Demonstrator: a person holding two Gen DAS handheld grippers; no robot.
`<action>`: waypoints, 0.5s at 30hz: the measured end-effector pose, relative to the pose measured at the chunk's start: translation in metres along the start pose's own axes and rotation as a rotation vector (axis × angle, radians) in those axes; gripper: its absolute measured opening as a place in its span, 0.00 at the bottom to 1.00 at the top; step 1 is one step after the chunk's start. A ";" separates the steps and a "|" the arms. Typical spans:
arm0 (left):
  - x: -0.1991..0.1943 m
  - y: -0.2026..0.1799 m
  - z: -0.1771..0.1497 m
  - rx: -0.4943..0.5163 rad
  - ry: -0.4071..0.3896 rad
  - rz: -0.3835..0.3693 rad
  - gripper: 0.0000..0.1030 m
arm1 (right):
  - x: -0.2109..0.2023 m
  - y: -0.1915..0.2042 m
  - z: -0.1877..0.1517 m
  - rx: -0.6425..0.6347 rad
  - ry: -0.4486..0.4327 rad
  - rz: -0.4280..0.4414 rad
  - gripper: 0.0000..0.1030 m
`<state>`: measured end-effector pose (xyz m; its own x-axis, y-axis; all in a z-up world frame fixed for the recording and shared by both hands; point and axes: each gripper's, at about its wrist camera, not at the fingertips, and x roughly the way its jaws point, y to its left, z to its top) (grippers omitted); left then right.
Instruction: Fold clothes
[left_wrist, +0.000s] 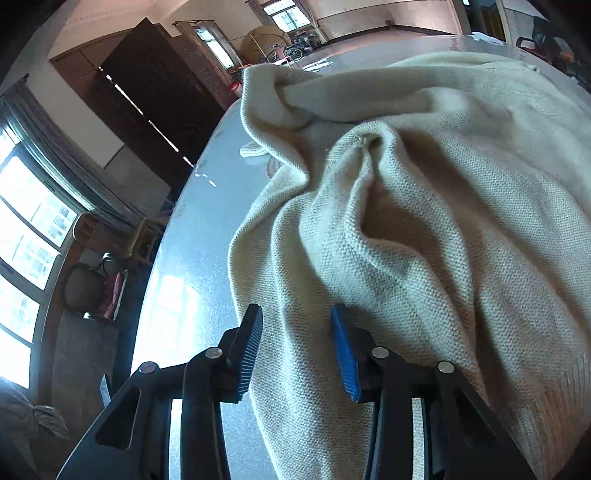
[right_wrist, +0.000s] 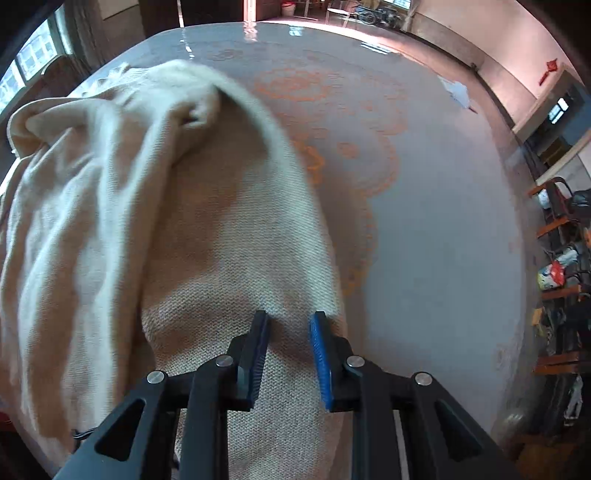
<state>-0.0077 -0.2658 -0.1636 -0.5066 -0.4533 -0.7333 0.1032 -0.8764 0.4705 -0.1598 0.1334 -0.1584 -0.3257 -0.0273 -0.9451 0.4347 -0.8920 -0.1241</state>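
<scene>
Glossy round grey table (right_wrist: 443, 229) with a faint orange floral pattern (right_wrist: 317, 158) under its surface, cream knitted garment (right_wrist: 155, 221) lying crumpled and bunched on its near side, small white scrap (right_wrist: 458, 92) near its far right edge

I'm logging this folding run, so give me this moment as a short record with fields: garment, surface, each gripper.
garment: cream knit sweater, crumpled in loose folds, not yet folded
surface: glossy grey table with an orange pattern
left gripper: open, jaws apart over the sweater's left edge
right gripper: open, jaws apart over the sweater's right edge
grip: cloth lies between both pairs of fingers, neither clamped
</scene>
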 end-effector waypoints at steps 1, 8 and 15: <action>0.001 -0.001 0.000 0.027 -0.006 0.022 0.46 | 0.001 -0.021 -0.004 0.048 0.012 -0.027 0.22; 0.032 -0.006 0.013 0.306 -0.059 0.204 0.51 | -0.008 -0.115 -0.056 0.190 0.085 -0.192 0.22; 0.081 0.048 0.059 0.146 0.075 0.272 0.52 | -0.038 -0.144 -0.078 0.320 0.090 -0.425 0.22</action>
<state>-0.0945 -0.3352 -0.1716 -0.4119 -0.6832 -0.6030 0.0996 -0.6915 0.7154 -0.1443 0.2984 -0.1284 -0.3381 0.3923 -0.8555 -0.0021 -0.9093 -0.4161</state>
